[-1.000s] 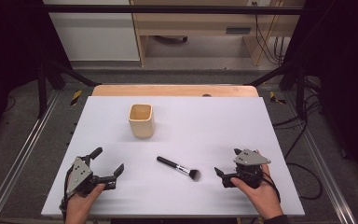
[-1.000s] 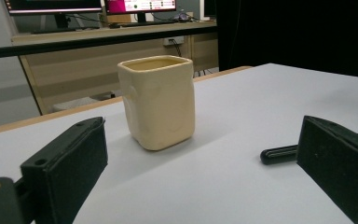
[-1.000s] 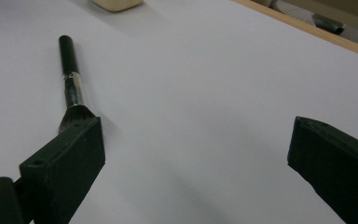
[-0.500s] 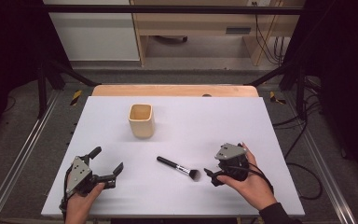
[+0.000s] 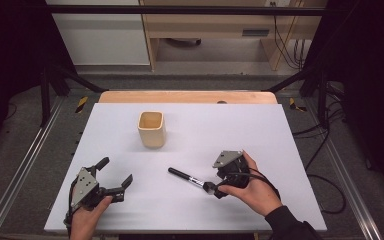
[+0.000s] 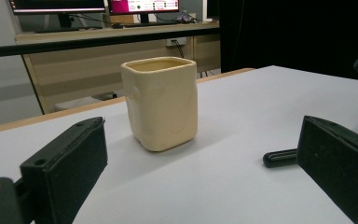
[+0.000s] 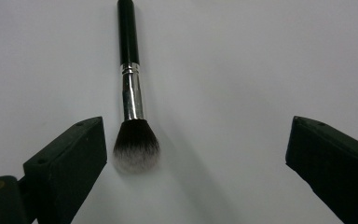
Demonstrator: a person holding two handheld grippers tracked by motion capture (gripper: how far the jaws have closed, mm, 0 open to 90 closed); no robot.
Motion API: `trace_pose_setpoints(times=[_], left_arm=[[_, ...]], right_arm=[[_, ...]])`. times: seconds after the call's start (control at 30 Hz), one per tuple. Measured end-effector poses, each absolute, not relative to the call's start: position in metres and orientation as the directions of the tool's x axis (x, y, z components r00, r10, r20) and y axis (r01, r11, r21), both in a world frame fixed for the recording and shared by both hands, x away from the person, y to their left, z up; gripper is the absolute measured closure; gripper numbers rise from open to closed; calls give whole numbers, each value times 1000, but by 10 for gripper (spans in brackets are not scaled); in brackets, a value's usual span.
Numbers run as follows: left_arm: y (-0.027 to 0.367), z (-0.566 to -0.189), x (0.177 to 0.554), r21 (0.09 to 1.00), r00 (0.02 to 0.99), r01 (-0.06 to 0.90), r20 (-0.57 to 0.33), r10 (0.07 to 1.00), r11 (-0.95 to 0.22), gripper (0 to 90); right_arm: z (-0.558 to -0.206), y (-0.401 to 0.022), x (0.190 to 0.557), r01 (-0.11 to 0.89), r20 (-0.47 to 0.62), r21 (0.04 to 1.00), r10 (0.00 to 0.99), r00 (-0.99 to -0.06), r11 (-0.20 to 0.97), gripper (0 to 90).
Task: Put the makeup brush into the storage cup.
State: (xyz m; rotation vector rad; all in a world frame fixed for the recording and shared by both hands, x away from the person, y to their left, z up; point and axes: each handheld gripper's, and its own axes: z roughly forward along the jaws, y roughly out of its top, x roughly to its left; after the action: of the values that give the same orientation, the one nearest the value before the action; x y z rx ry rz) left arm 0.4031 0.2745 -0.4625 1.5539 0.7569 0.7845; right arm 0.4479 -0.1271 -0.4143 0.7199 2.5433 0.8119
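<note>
Right tongs (image 5: 215, 187) spread wide, angled down at brush (image 5: 186, 177).

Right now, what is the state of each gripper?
Left gripper: open, holding nothing.
Right gripper: open, jaws either side of the makeup brush head, not gripping it.

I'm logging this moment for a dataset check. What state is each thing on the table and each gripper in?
Makeup brush: lying flat on the table, not gripped, bristle end between the right gripper's jaws.
Cream cup: upright, mouth open, nothing seen inside.
Left gripper: open, holding nothing, apart from the cup.
Right gripper: open, jaws to either side of the brush head, not closed on it.
Table: white top.
</note>
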Motion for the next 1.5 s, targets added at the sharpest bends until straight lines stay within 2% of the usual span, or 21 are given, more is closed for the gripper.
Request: trace_pose_setpoints(times=[0.63, 1.5], left_arm=[[274, -462, 403, 993, 572, 41, 66, 818, -109, 19], [274, -462, 403, 993, 576, 39, 65, 815, -107, 21]], right_arm=[[-414, -97, 463, 352, -180, 554, 521, -834, 754, 58], [-428, -69, 481, 388, -135, 491, 508, -851, 780, 61]])
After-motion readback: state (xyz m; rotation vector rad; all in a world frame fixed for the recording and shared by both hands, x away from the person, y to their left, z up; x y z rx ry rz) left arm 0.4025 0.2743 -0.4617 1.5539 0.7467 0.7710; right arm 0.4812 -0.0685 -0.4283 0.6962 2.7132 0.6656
